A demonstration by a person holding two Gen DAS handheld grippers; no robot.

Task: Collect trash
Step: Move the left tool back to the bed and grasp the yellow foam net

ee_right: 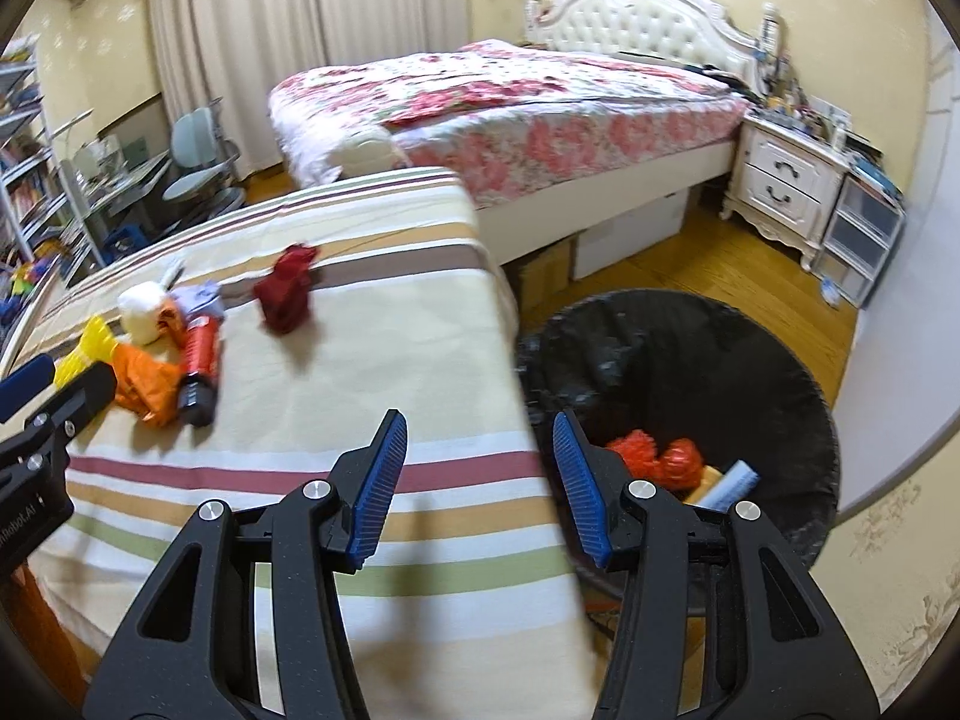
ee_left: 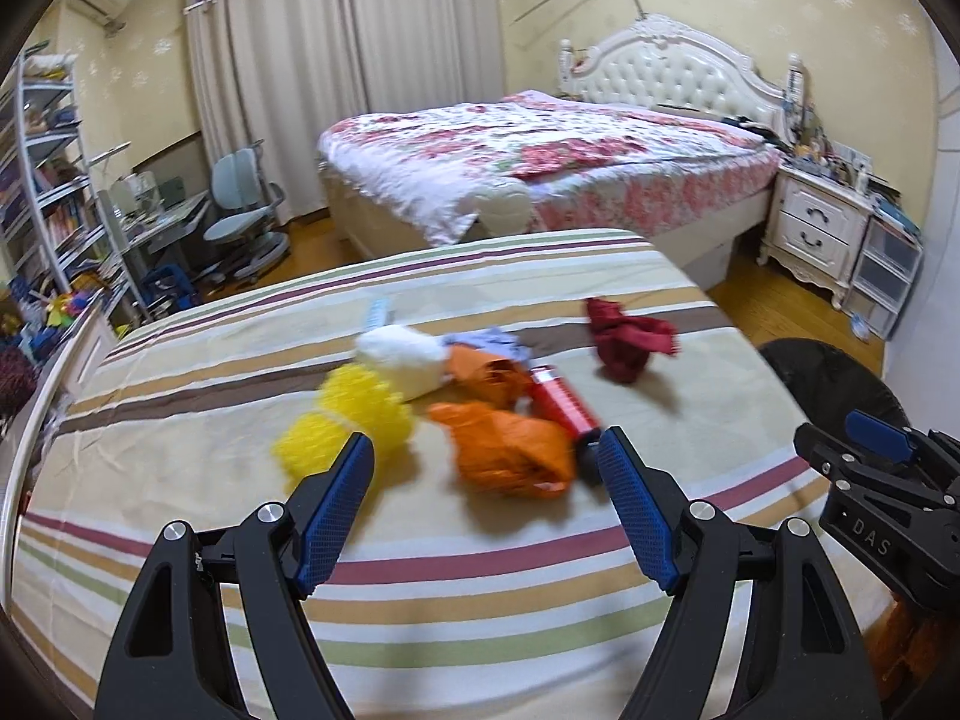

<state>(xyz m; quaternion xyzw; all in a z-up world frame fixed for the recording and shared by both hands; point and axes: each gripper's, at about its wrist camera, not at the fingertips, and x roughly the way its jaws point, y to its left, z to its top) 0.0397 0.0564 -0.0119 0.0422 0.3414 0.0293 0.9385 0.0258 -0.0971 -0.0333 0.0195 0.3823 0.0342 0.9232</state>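
Trash lies on the striped table (ee_left: 180, 432): an orange wrapper (ee_left: 510, 450), a red tube with a black cap (ee_left: 564, 405), yellow mesh (ee_left: 348, 420), a white wad (ee_left: 402, 357) and a dark red crumpled cloth (ee_left: 627, 336). My left gripper (ee_left: 486, 450) is open and empty, just short of the orange wrapper. My right gripper (ee_right: 480, 426) is open and empty over the table's right edge, next to the black trash bin (ee_right: 780, 372). The bin holds red and orange scraps (ee_right: 660, 456). The dark red cloth (ee_right: 288, 288) and the red tube (ee_right: 198, 360) also show in the right wrist view.
A floral bed (ee_left: 540, 162) stands behind the table, with a white nightstand (ee_left: 816, 222) to its right. A shelf (ee_left: 42, 168), desk and chair (ee_left: 246, 216) fill the left side. Wooden floor (ee_right: 708, 252) surrounds the bin.
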